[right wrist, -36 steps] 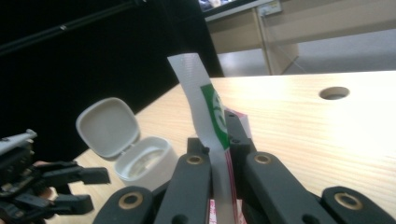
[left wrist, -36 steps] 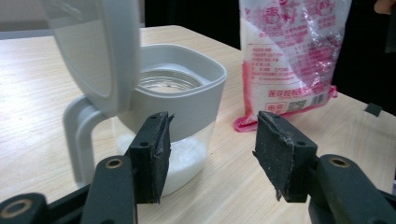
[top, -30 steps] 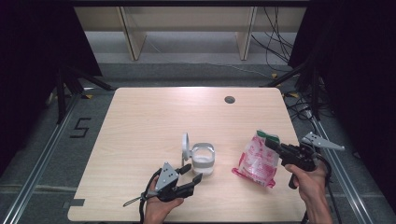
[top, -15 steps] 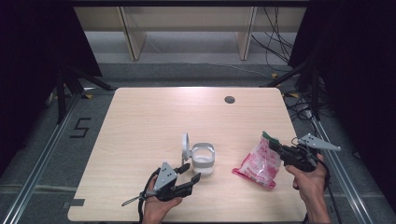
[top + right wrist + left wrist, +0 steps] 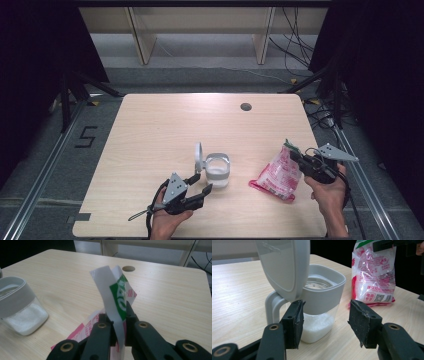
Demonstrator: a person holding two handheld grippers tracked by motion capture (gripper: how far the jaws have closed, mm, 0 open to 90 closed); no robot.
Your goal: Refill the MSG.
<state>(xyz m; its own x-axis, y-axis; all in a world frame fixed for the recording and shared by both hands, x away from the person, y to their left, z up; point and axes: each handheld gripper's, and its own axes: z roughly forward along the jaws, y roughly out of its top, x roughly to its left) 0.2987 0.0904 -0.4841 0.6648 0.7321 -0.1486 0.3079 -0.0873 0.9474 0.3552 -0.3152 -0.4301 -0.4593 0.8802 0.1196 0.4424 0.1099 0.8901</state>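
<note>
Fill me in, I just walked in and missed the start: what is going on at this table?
A person works with a gripper in each hand. The right gripper is shut on the top edge of a pink and white bag, holding it upright on the table. The left gripper sits open right in front of a clear container with its lid flipped up and some white grains inside.

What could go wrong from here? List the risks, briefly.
1. The right gripper pinches only the top edge of the bag; the thin film could slip or tear.
2. The bag's bottom rests on the table apart from the jar, so its contents could spill short.
3. The left gripper is open around the jar, which could tip if bumped.
</note>
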